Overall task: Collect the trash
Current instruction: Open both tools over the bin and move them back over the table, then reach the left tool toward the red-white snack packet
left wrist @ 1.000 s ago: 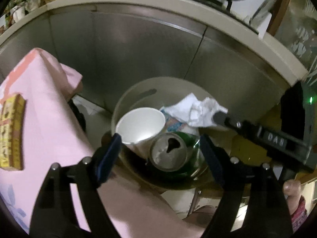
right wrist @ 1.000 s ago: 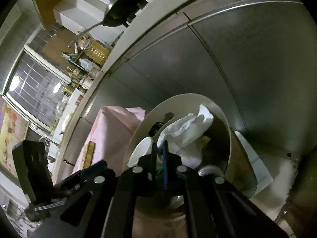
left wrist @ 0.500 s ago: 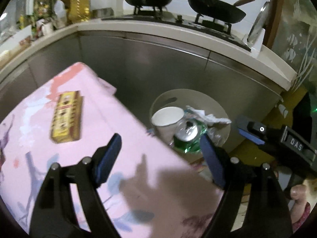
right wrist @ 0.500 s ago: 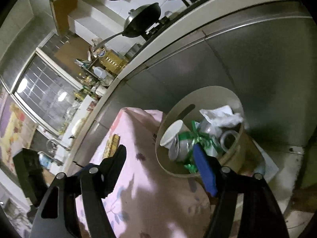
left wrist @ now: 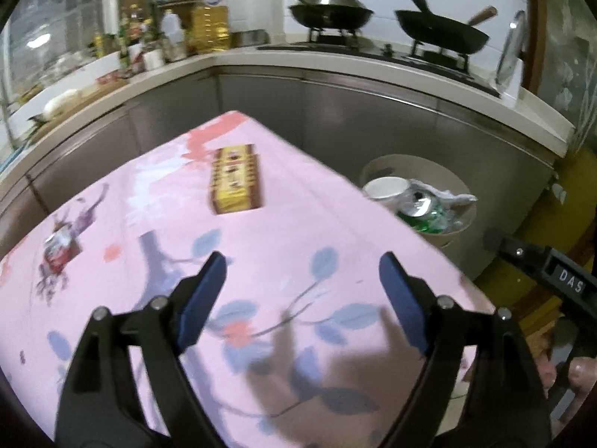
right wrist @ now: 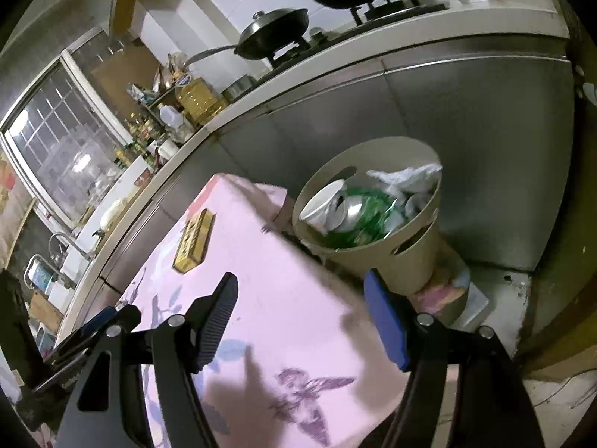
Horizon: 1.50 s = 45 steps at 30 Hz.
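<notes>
A beige trash bin stands on the floor off the table's far right corner. It holds a white paper cup, a green can and crumpled white paper. A yellow box lies on the pink tablecloth. A small red wrapper lies at the table's left. My left gripper is open and empty above the table. My right gripper is open and empty, near the table's right edge.
A steel-fronted kitchen counter runs behind the table and bin, with two black pans on a stove and bottles at the left. The right gripper's body shows at the right of the left wrist view.
Both grippers have pulled back and up from the bin to above the table. My right gripper, shut a second ago, has opened. The bin now looks smaller and farther.
</notes>
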Tool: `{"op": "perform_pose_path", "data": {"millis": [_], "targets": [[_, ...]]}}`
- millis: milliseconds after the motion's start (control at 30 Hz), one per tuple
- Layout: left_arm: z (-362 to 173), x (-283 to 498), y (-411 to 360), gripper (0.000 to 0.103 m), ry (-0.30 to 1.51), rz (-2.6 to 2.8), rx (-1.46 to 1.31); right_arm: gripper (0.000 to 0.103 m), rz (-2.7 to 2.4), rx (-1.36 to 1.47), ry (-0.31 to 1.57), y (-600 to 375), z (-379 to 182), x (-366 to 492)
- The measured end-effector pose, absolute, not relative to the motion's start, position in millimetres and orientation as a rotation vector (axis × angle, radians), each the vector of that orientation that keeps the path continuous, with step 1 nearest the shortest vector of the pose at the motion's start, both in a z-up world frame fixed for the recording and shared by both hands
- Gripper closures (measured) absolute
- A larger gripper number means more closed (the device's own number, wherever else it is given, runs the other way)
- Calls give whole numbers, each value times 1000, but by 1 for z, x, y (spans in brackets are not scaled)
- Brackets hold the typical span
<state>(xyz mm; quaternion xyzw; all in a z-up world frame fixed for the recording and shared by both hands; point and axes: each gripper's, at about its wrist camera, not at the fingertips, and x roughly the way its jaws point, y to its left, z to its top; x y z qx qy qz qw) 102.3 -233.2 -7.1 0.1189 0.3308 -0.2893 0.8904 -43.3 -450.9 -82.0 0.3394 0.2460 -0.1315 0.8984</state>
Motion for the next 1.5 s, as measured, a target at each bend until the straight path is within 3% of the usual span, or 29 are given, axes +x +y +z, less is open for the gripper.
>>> {"op": "perform_pose_path", "data": {"millis": [633,1500], "targets": [[-1,91,-134,22,647,-462,166,35,-250,640,508,-382,-56,-47],[-5,108,-22,22,649,-236,73,35,-26,504,622,-277,-48,15]]}}
